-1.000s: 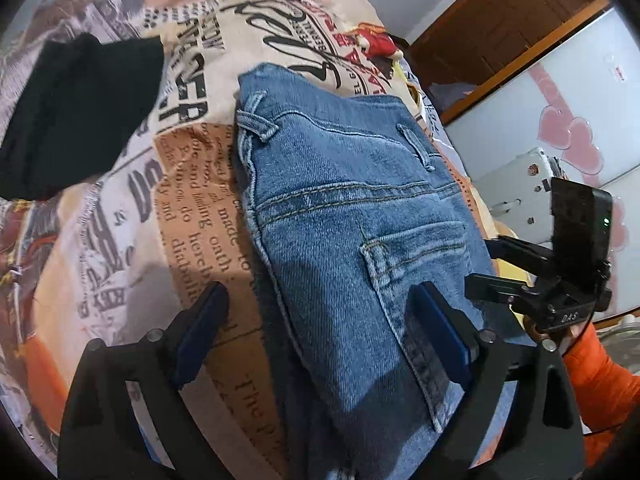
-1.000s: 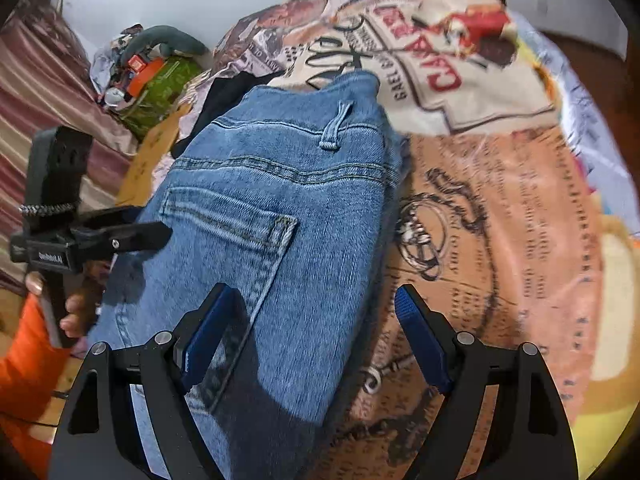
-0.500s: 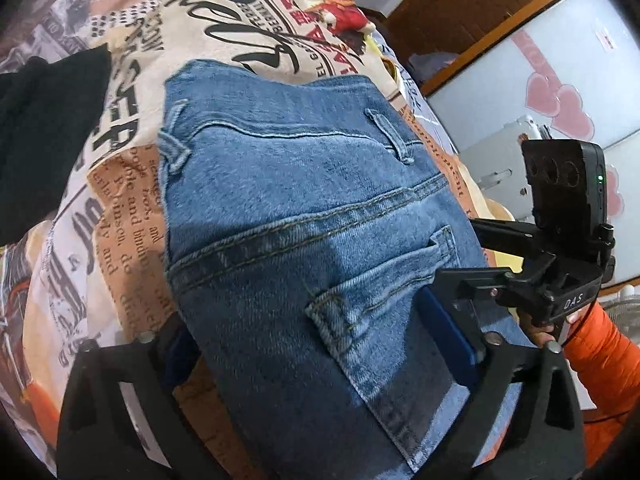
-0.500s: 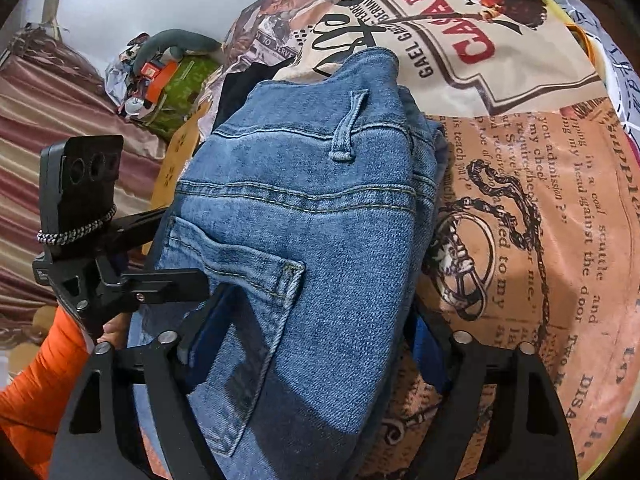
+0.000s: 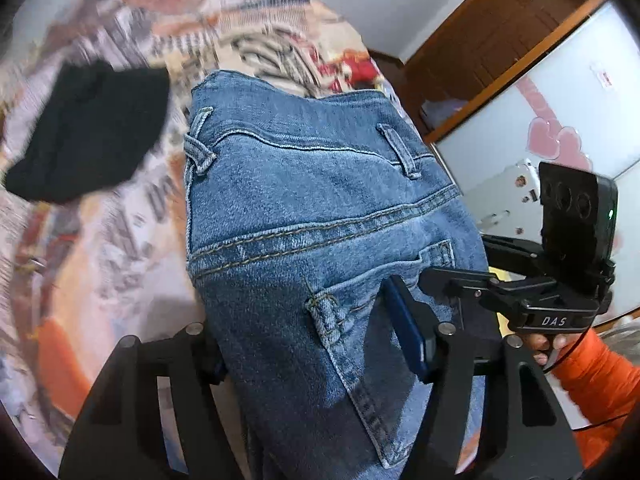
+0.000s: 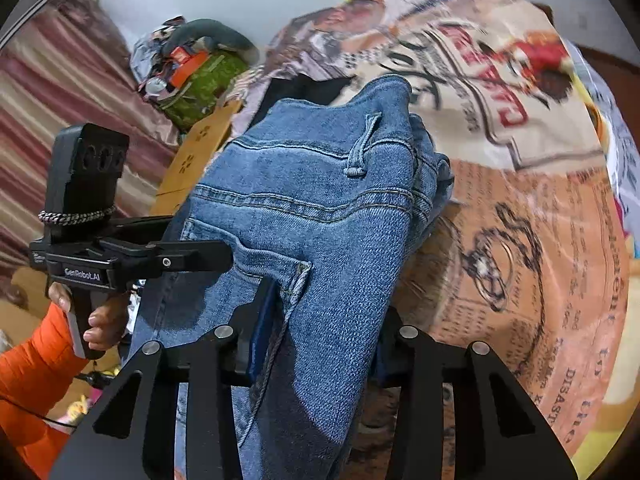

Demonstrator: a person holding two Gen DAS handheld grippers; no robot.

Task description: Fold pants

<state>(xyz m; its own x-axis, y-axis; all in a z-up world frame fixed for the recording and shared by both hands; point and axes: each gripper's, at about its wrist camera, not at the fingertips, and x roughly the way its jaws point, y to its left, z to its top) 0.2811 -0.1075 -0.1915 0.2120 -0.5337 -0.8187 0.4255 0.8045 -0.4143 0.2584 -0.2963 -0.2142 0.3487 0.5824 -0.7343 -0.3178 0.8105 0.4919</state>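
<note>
Folded blue jeans (image 5: 312,200) lie back pocket up on a newspaper-print bedspread (image 5: 120,260). My left gripper (image 5: 308,332) straddles their near left edge. Its jaws are closing, the denim is bunched between them, and the blue pad (image 5: 404,332) presses on the pocket. In the right wrist view the jeans (image 6: 320,208) rise in a ridge between the closing jaws of my right gripper (image 6: 324,320). One pad (image 6: 262,320) pushes against the pocket seam and the other is hidden behind cloth. A hand in an orange sleeve (image 6: 36,368) holds the left gripper's handle.
A black garment (image 5: 88,132) lies on the bed beyond the jeans' left side. A wooden door (image 5: 480,40) and a white cabinet with pink hearts (image 5: 560,132) stand to the right. Striped curtain (image 6: 60,100), a green bag (image 6: 204,80) and cardboard (image 6: 196,156) line the bed's left.
Both grippers slid forward over the jeans and their jaws narrowed onto the denim. The cloth now bunches between them and the near end has risen off the bedspread.
</note>
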